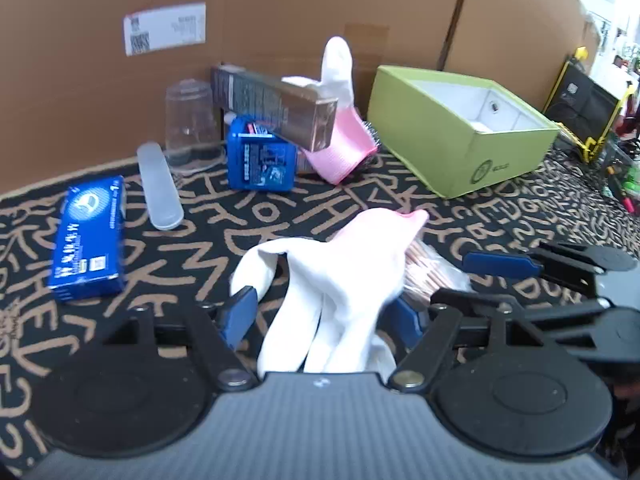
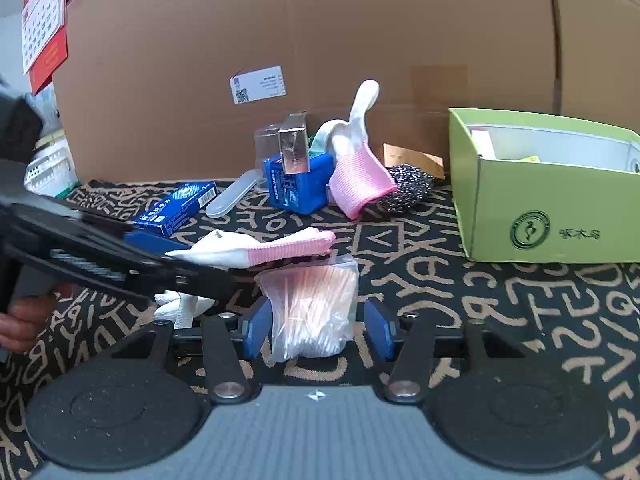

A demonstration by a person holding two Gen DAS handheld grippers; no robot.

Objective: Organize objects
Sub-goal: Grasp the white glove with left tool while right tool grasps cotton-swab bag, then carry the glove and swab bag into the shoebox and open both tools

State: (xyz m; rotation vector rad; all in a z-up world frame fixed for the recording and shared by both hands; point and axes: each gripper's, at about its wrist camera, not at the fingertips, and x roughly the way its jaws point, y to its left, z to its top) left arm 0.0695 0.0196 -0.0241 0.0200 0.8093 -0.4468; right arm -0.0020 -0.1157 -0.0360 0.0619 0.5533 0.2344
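Note:
My left gripper (image 1: 324, 314) is open, its blue pads either side of a white glove with a pink cuff (image 1: 348, 276) that lies between the jaws; the pads do not press on it. The same glove (image 2: 256, 250) shows in the right wrist view, with the left gripper (image 2: 160, 248) reaching over it. My right gripper (image 2: 316, 328) is open around a clear bag of pink cotton swabs (image 2: 312, 304) on the mat. A green open box (image 1: 460, 128) (image 2: 552, 188) stands at the right.
At the back against the cardboard wall (image 2: 320, 40) is a heap: second pink-cuffed glove (image 2: 356, 168), blue box (image 2: 300, 188), gold carton (image 2: 294, 144), steel scourer (image 2: 408, 192), clear cup (image 1: 188, 120). A flat blue box (image 1: 90, 236) and clear case (image 1: 160, 184) lie left.

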